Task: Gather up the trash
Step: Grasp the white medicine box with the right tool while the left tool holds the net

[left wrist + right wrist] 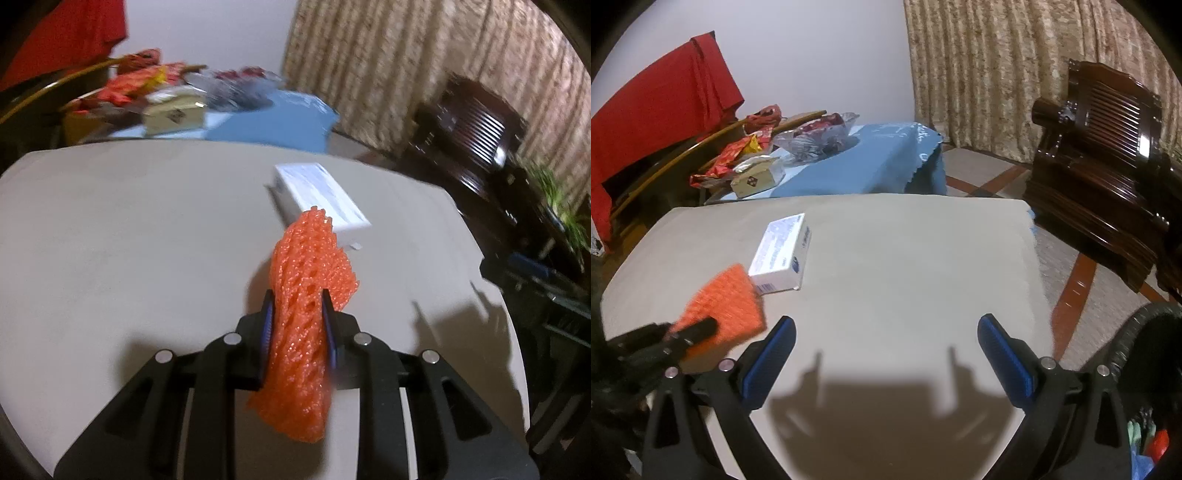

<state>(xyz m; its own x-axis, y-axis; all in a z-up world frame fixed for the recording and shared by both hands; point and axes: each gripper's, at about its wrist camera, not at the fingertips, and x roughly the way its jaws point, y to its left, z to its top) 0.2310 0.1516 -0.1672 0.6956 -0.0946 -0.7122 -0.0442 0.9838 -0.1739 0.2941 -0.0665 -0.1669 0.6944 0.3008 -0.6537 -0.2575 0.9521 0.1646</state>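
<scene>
Left gripper (297, 306) squeezing orange foam net (308, 295)

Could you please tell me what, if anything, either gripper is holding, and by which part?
The left gripper pinches the orange foam mesh sleeve across its middle, both ends free. The right gripper holds nothing.

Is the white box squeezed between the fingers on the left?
No, the left gripper squeezes the orange foam net, while the white box lies on the table beyond it.
</scene>
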